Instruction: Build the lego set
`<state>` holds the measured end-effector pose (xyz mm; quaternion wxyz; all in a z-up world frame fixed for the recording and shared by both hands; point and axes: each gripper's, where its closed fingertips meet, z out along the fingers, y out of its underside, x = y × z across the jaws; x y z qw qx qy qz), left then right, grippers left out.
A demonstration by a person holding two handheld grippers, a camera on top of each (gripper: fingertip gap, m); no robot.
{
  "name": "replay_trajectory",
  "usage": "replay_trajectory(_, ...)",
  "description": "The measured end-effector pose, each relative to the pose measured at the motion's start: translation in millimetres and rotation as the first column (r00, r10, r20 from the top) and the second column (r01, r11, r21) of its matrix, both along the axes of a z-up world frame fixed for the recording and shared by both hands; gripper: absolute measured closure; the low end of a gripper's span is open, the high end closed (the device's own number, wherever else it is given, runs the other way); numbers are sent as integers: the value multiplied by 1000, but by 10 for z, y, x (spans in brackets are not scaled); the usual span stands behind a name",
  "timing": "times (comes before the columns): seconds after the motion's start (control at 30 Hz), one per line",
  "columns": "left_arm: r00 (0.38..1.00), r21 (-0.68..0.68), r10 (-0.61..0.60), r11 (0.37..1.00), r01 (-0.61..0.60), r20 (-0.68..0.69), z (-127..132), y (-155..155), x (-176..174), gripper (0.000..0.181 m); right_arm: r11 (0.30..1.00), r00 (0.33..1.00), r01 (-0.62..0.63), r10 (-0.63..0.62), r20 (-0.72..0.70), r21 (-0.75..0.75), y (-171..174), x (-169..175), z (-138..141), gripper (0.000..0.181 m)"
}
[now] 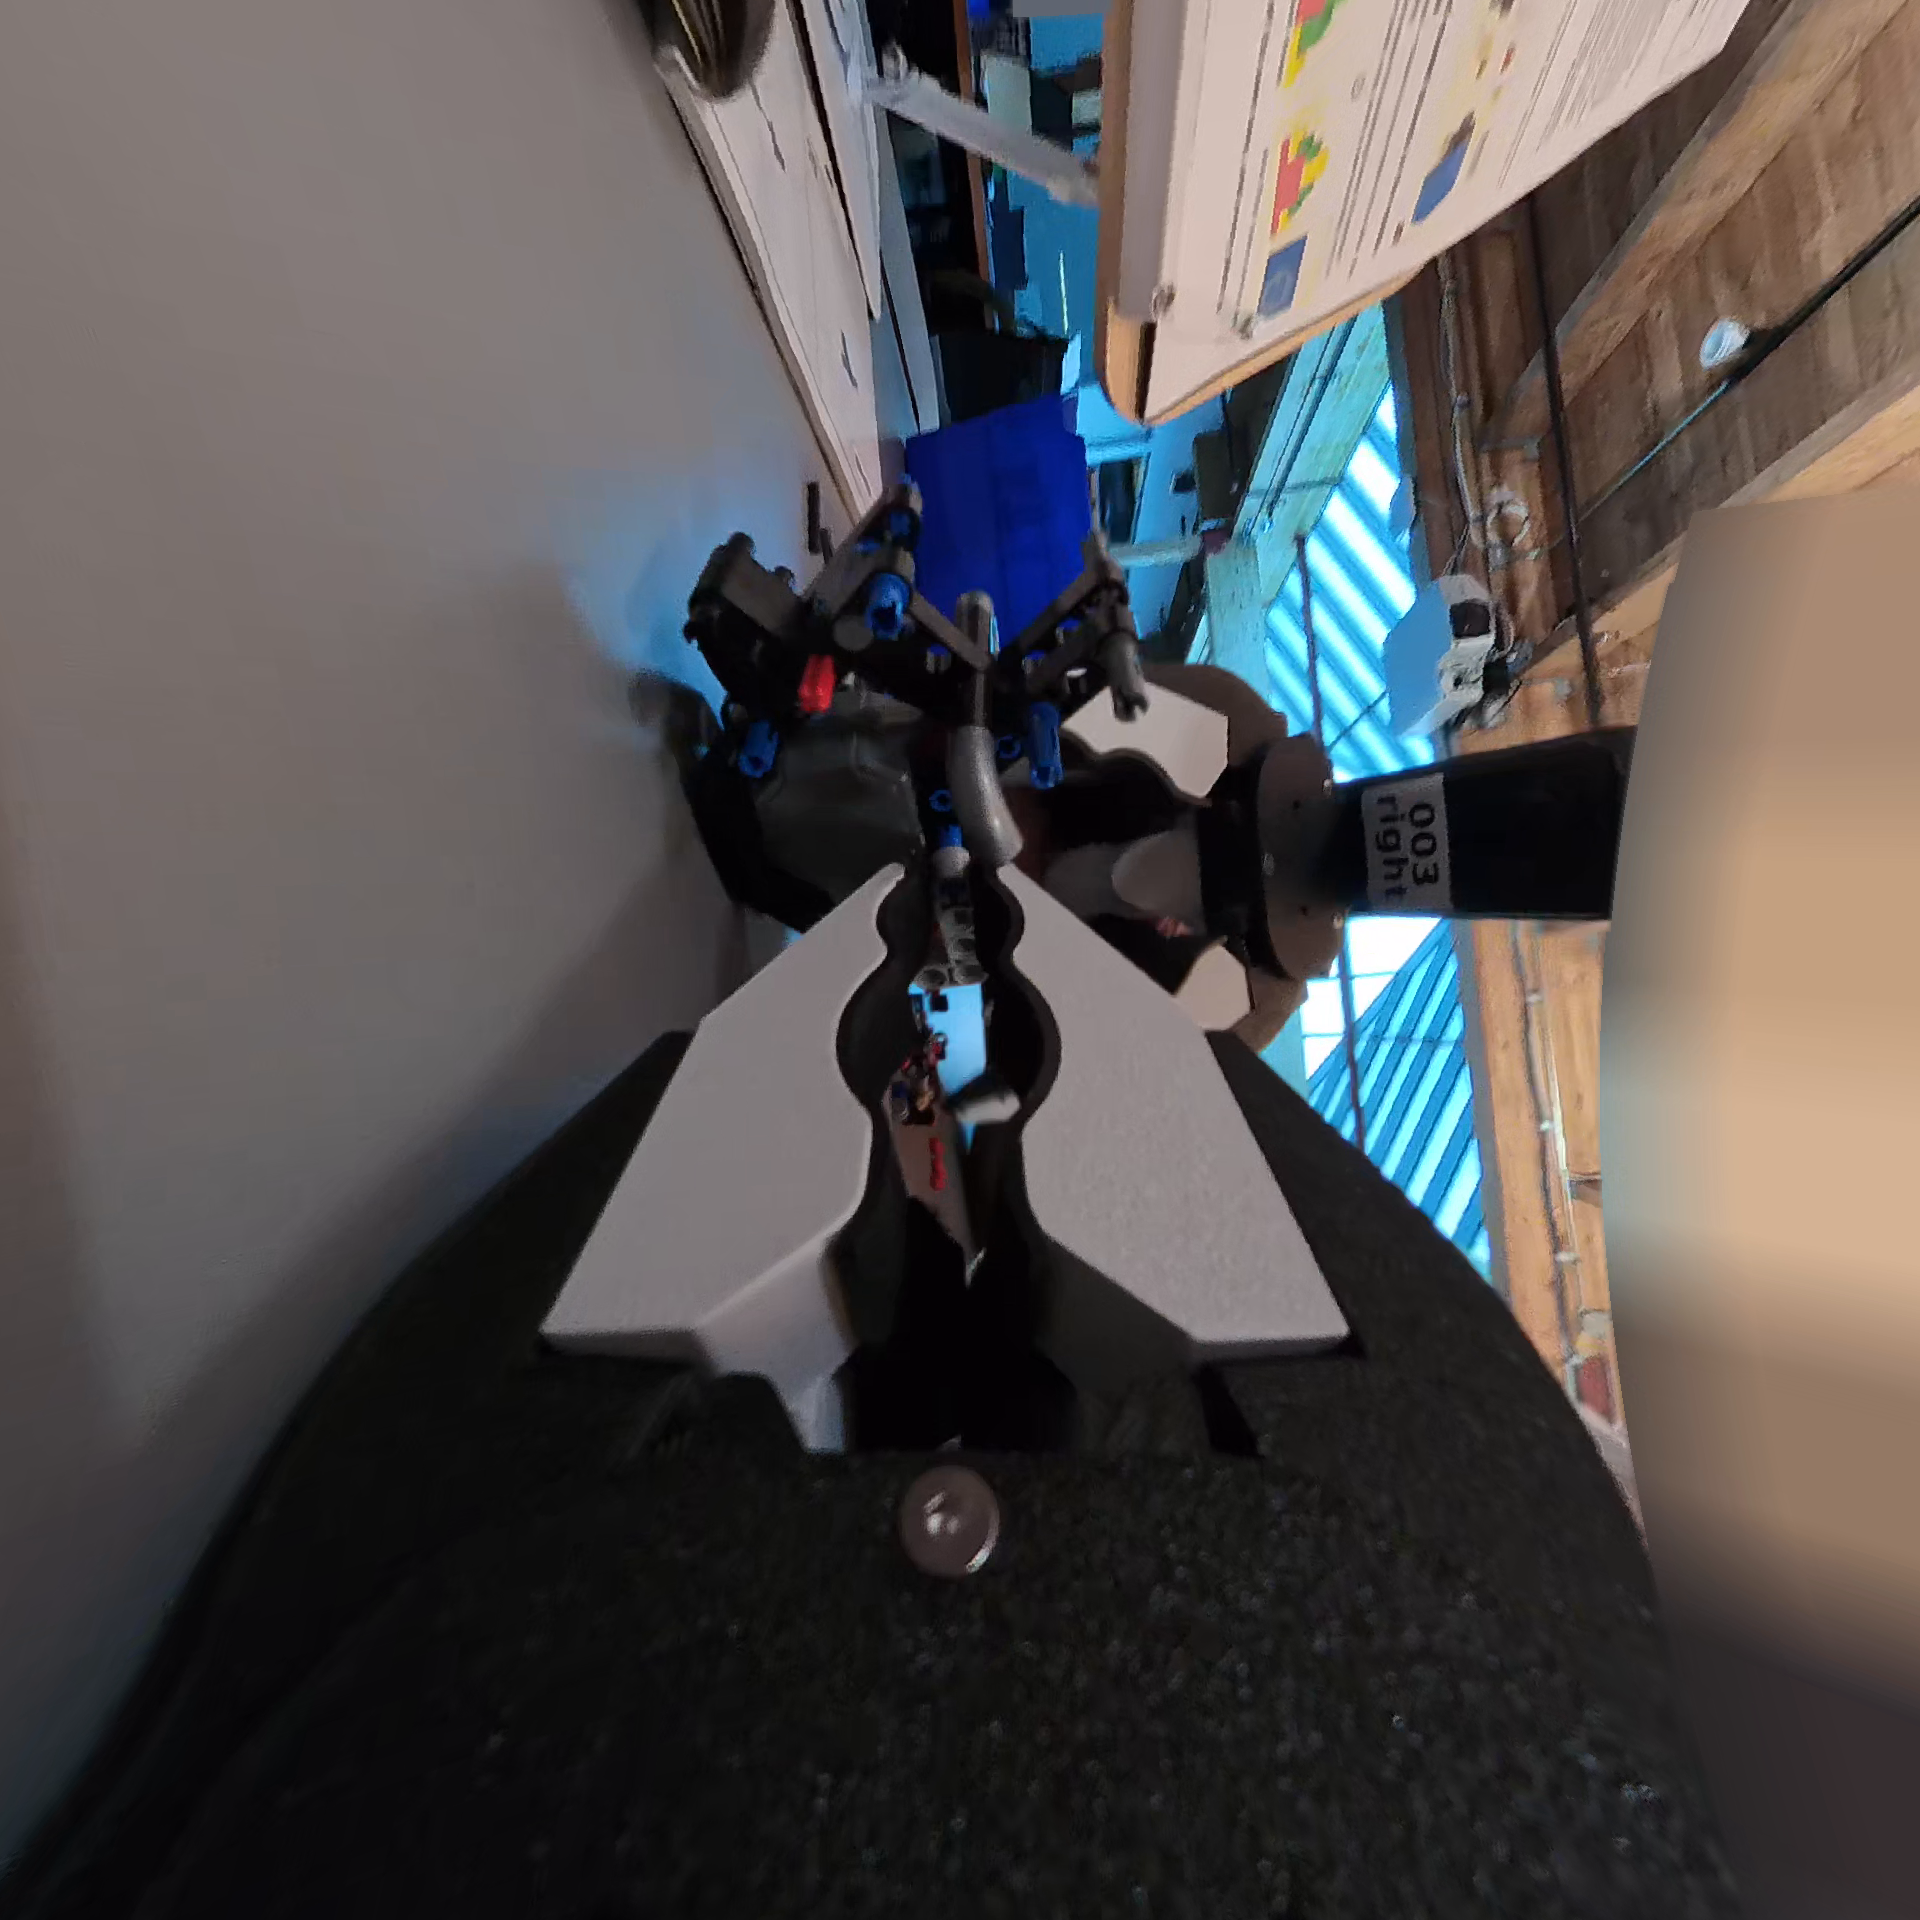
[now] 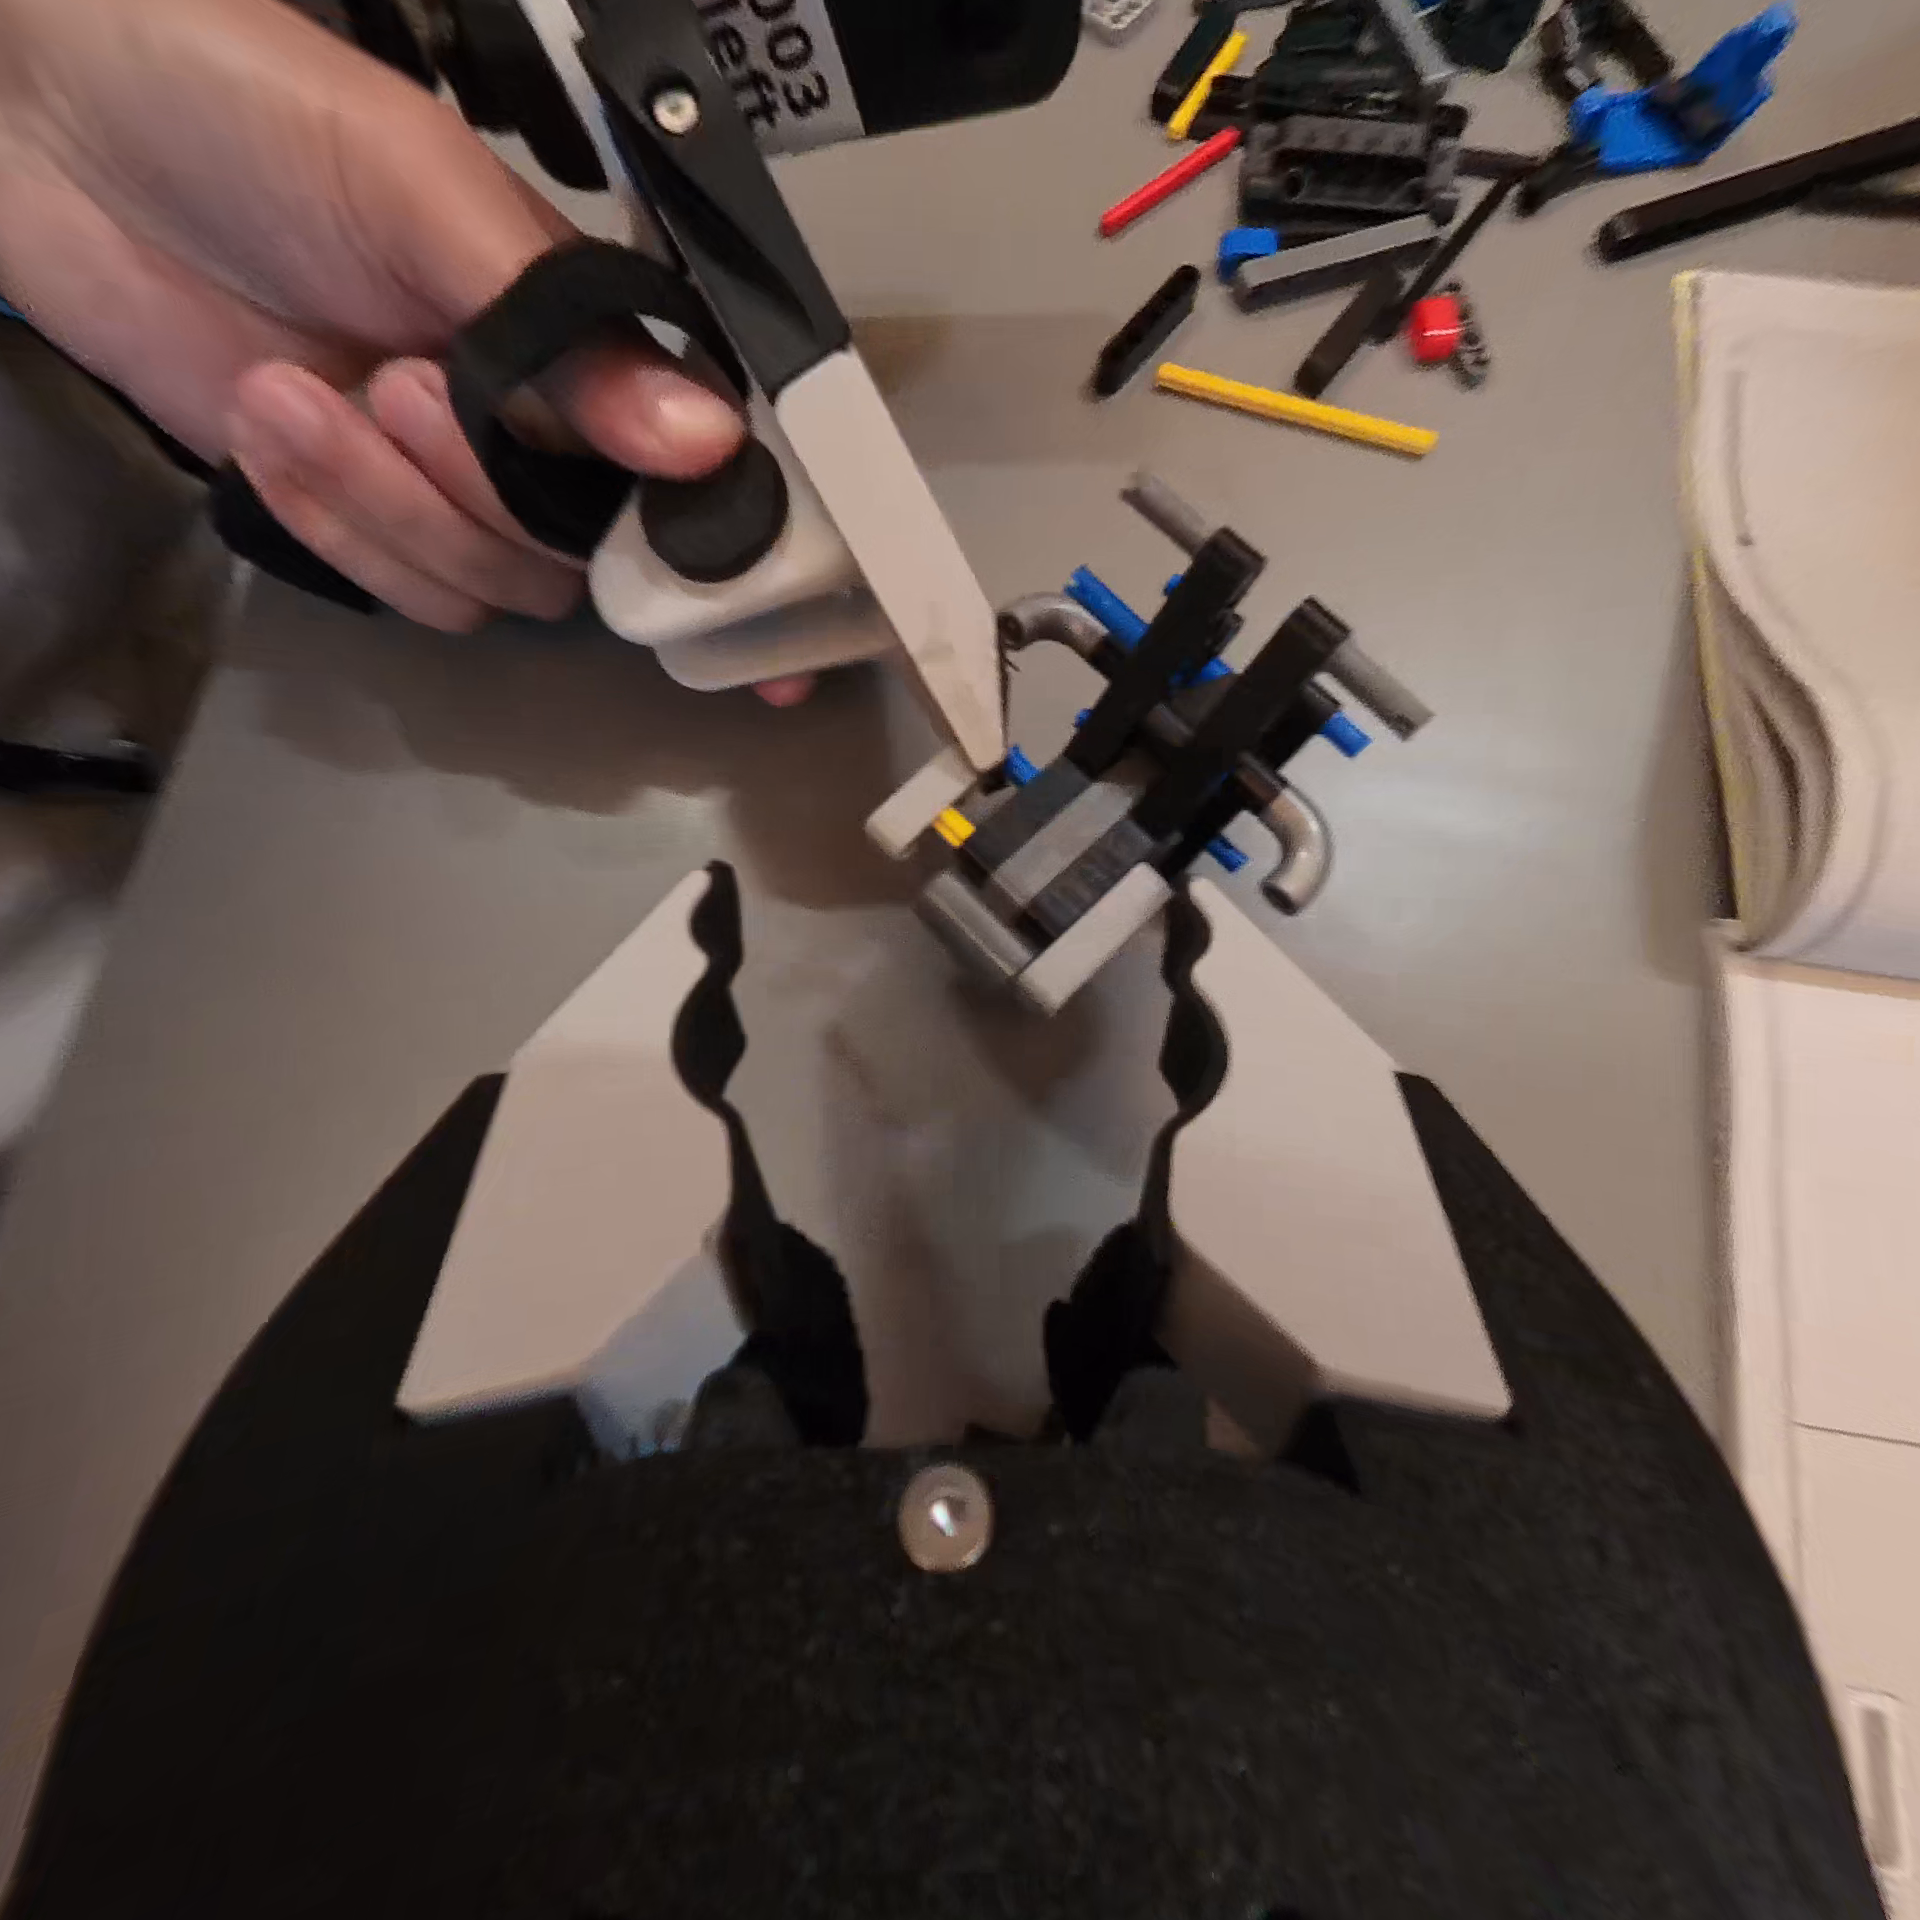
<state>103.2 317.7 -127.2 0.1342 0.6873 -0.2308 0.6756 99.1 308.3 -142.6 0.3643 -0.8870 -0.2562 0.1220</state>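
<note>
A part-built lego assembly (image 2: 1127, 805) of black, grey and blue beams with bent grey tubes sits at a tilt above the grey table (image 2: 416, 831). My left gripper (image 2: 979, 750), held by a hand, is shut on the assembly's near-left end; in the left wrist view (image 1: 951, 883) its fingers pinch a black beam of the assembly (image 1: 914, 665). My right gripper (image 2: 951, 899) is open and empty. The assembly lies just beyond its fingertips, close to the right one. The right gripper's black handle (image 1: 1486, 821) shows to the right of the assembly.
Loose pieces lie at the back right: a yellow axle (image 2: 1299, 410), a red axle (image 2: 1169, 182), black beams (image 2: 1351, 156), a blue part (image 2: 1662, 104). A white paper stack (image 2: 1818, 623) borders the right. An instruction board (image 1: 1351, 156) and a blue bin (image 1: 987, 520) stand behind. Only a small space, under 4 cm, lies between the two pairs of fingers. The yellow axle (image 2: 1299, 410) is about equally far from each gripper, around 15 cm.
</note>
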Motion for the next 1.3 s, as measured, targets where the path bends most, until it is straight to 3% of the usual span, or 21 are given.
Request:
replay_trajectory(0.03, 1000, -17, 6, 1000, -6, -3, 0, 2, 4, 176, 1000, 1000, -1, 0, -14, -17, -6, -19, 7, 95)
replay_trajectory(0.13, 1000, -25, 12, 1000, -12, -1, 4, 10, 16, 176, 997, 998, 69, -69, -8, -38, 61, -5, -3, 96)
replay_trajectory(0.3, 999, -21, 36, 999, -36, -1, 3, 21, 19, 176, 967, 967, 253, -252, 19, -38, 208, 103, -7, 122)
replay_trajectory(0.43, 999, -10, 45, 999, -45, 2, 2, 11, 29, 175, 944, 944, 327, -324, 66, -41, 254, 138, -21, 125)
replay_trajectory(0.6, 999, -37, 51, 998, -51, -6, -4, 21, 40, 175, 935, 927, 355, -349, 139, -19, 278, 168, -32, 126)
replay_trajectory(1.0, 996, -51, 88, 995, -89, -6, -3, 42, 74, 175, 928, 920, 371, -364, 145, -30, 278, 202, -37, 130)
replay_trajectory(1.3, 999, -75, 36, 997, -37, -5, 9, -2, 65, 175, 925, 911, 377, -364, 194, -33, 265, 190, -61, 123)
